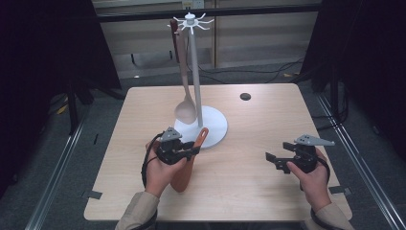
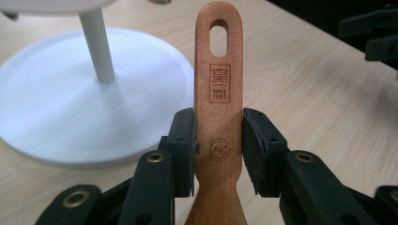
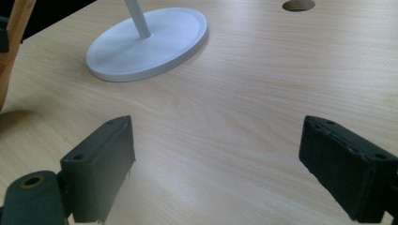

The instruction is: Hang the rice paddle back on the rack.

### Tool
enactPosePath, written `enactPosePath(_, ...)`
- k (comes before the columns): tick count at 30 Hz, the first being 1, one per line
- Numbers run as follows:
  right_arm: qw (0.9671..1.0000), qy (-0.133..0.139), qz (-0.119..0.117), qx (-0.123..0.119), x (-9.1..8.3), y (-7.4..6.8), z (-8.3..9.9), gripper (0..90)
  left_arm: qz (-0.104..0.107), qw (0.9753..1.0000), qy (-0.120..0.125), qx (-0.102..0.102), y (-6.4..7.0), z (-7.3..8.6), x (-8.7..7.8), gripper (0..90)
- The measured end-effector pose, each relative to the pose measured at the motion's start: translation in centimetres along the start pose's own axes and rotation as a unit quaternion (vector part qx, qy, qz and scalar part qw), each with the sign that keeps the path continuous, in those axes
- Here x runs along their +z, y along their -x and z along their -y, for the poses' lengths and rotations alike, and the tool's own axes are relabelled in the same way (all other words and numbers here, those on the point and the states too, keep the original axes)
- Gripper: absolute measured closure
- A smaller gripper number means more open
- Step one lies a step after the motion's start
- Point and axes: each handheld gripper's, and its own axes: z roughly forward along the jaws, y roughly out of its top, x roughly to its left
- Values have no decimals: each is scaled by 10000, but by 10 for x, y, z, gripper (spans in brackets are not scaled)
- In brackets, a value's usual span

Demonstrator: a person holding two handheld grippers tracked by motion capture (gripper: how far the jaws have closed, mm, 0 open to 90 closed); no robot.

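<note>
My left gripper point(image 1: 190, 149) is shut on the handle of an orange-brown wooden spatula point(image 2: 218, 93), whose slotted handle end point(image 1: 204, 132) points toward the white utensil stand point(image 1: 196, 67). The spatula's blade point(image 1: 183, 177) lies under the left hand. A pale wooden spoon point(image 1: 186, 106) hangs from one of the stand's top hooks, its bowl just above the round base point(image 1: 215, 127). In the left gripper view both pads point(image 2: 184, 150) press the handle's sides. My right gripper point(image 1: 274, 160) hovers open over the table's right side, its jaws wide apart in the right gripper view point(image 3: 216, 164).
The light wooden table point(image 1: 258, 187) has a small dark round hole point(image 1: 245, 96) at the back right. The stand's base point(image 3: 150, 44) shows far left in the right gripper view. Dark curtains, cables and floor rails surround the table.
</note>
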Motion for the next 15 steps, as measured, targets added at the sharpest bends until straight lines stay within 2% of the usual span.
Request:
enactPosePath(11, 10000, -20, -19, -4, 1, -1, 0, 100, 136, 9993, 332, -67, -2, -4, -5, 661)
enactPosePath(13, 10000, -26, 0, -2, 1, -1, 0, 101, 80, 9994, 341, -31, -2, -4, -4, 661)
enactPosePath(15, 10000, -40, -11, -4, 1, -1, 1, 101, 67, 9991, 403, -100, -2, -2, -4, 661)
